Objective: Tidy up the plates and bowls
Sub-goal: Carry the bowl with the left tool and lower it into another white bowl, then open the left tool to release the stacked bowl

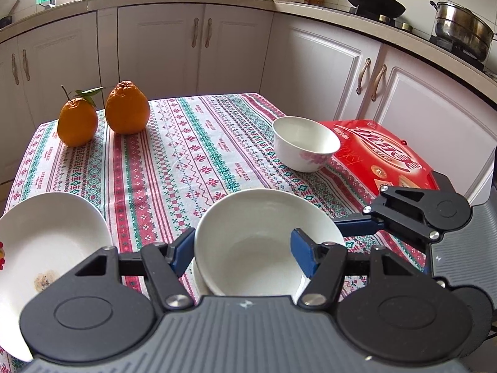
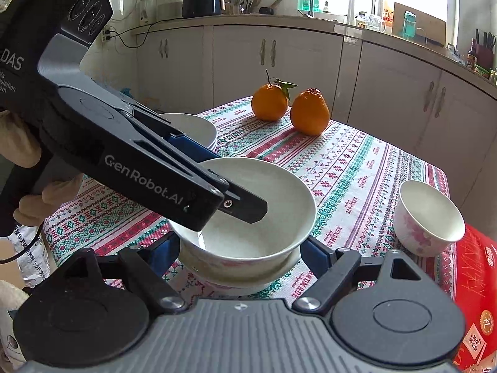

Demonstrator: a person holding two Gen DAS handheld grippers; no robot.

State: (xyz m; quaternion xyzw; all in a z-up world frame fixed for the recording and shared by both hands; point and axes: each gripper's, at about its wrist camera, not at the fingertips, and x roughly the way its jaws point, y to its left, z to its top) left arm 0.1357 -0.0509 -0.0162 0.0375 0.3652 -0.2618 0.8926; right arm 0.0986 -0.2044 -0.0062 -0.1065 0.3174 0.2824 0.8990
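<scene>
A white bowl point(image 1: 264, 236) point(image 2: 257, 214) sits nested on a second bowl point(image 2: 248, 279) on the patterned tablecloth point(image 1: 192, 155). My left gripper point(image 1: 240, 253) straddles the near rim of the top bowl, one blue pad outside it and one inside; the jaws look apart. It shows in the right wrist view point(image 2: 236, 195) with one finger inside the bowl. My right gripper point(image 2: 239, 250) is open, its pads on either side of the lower bowl; it also shows in the left wrist view point(image 1: 357, 227). A small flowered bowl point(image 1: 306, 143) point(image 2: 430, 217) stands at the right. White plates point(image 1: 46, 248) point(image 2: 192, 130) sit at the left.
Two oranges point(image 1: 102, 113) point(image 2: 290, 107) stand at the table's far side. A red gift box point(image 1: 382, 152) point(image 2: 475, 295) lies at the right edge beside the small bowl. Kitchen cabinets point(image 1: 198, 46) and a counter surround the table.
</scene>
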